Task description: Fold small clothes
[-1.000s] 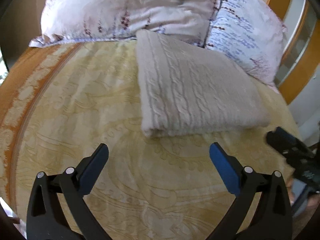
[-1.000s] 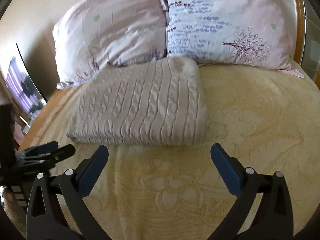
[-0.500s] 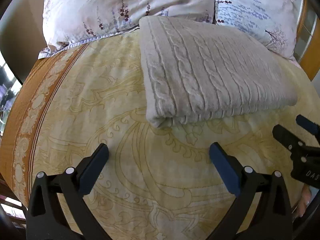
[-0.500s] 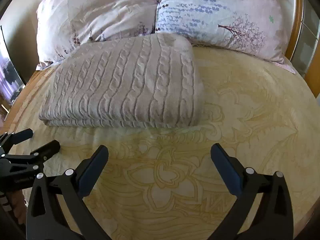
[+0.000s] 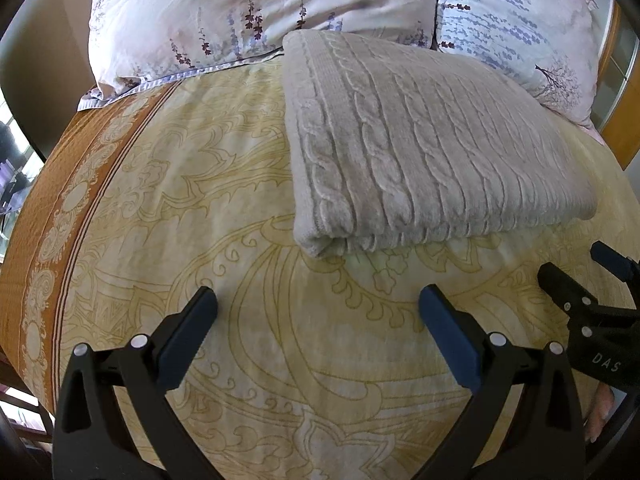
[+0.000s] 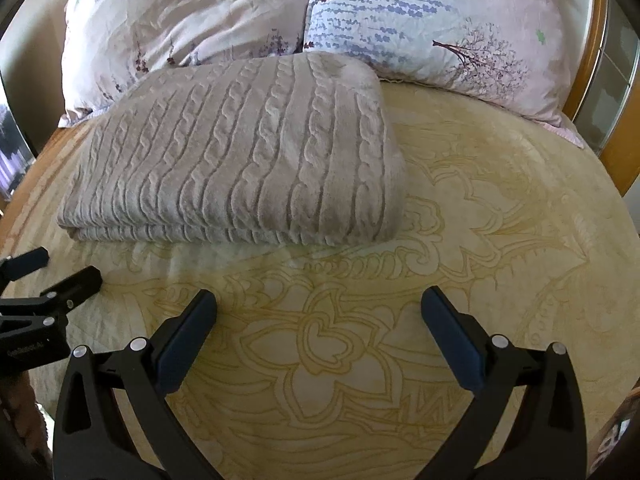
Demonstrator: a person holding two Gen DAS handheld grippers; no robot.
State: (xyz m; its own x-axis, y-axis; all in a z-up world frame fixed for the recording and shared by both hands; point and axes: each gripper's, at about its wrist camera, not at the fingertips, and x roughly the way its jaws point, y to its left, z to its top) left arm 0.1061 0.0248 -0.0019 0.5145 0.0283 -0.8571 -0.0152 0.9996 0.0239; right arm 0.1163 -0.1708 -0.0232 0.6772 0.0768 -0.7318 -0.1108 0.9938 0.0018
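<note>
Grey cable-knit sweater (image 5: 420, 152) lay folded on bed (image 5: 180, 208) — left gripper (image 5: 318, 312), right gripper (image 6: 318, 312) fingers wide, empty.

- The grey cable-knit folded garment (image 5: 424, 148) hides the lower edges of the floral pillows (image 5: 248, 12) behind it.
- The yellow patterned bedspread (image 6: 500, 216) is cut off by the frame edge.

Folded knit (image 5: 420, 152) on bedspread (image 5: 200, 200), before 2 pillows (image 6: 420, 24).

Bed: yellow patterned cover (image 5: 248, 184), orange border at left.
On it: folded grey cable-knit garment (image 5: 420, 148) centre; two floral pillows (image 6: 432, 28) far.
</note>
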